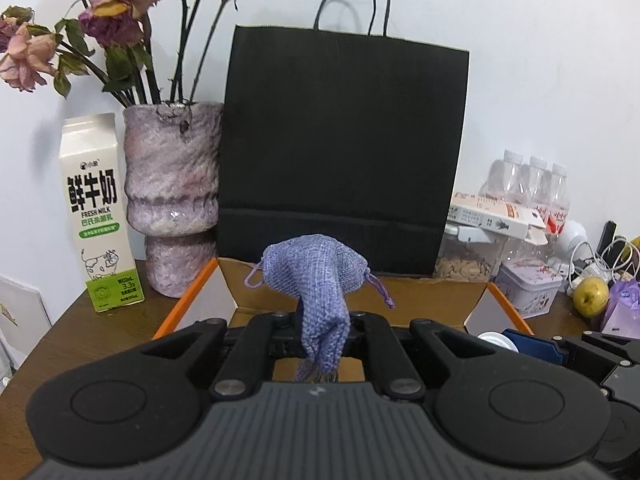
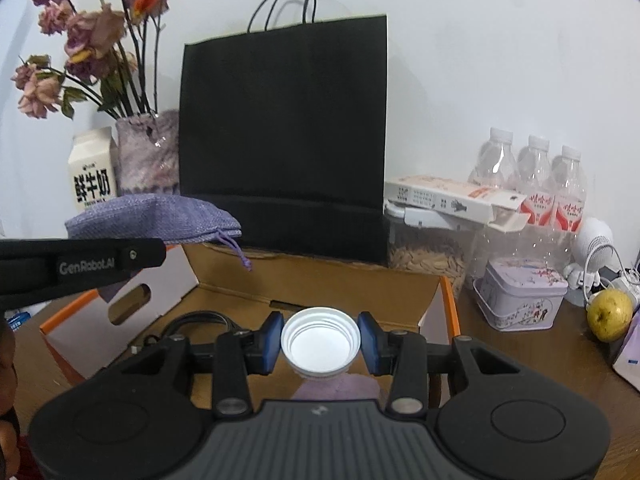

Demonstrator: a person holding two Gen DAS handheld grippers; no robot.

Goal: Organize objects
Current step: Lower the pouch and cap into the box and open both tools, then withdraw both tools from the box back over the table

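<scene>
My left gripper [image 1: 322,320] is shut on a purple woven drawstring pouch [image 1: 320,280], which stands up from the jaws over the open cardboard box [image 1: 432,304]. From the right wrist view the same pouch [image 2: 160,216] sticks out past the left gripper's finger [image 2: 80,262] above the box's left side. My right gripper [image 2: 321,342] is shut on a white screw cap [image 2: 320,346], its open side facing the camera, blue pads pressing on both sides, over the box [image 2: 320,284]. A black cable [image 2: 196,318] lies inside the box.
A black paper bag [image 1: 344,152] stands behind the box. Left of it are a purple vase of dried roses [image 1: 172,196] and a milk carton [image 1: 98,216]. To the right: water bottles [image 2: 532,172], a flat carton [image 2: 452,196], a seed jar [image 2: 428,258], a tin [image 2: 520,298], a pear [image 2: 610,314].
</scene>
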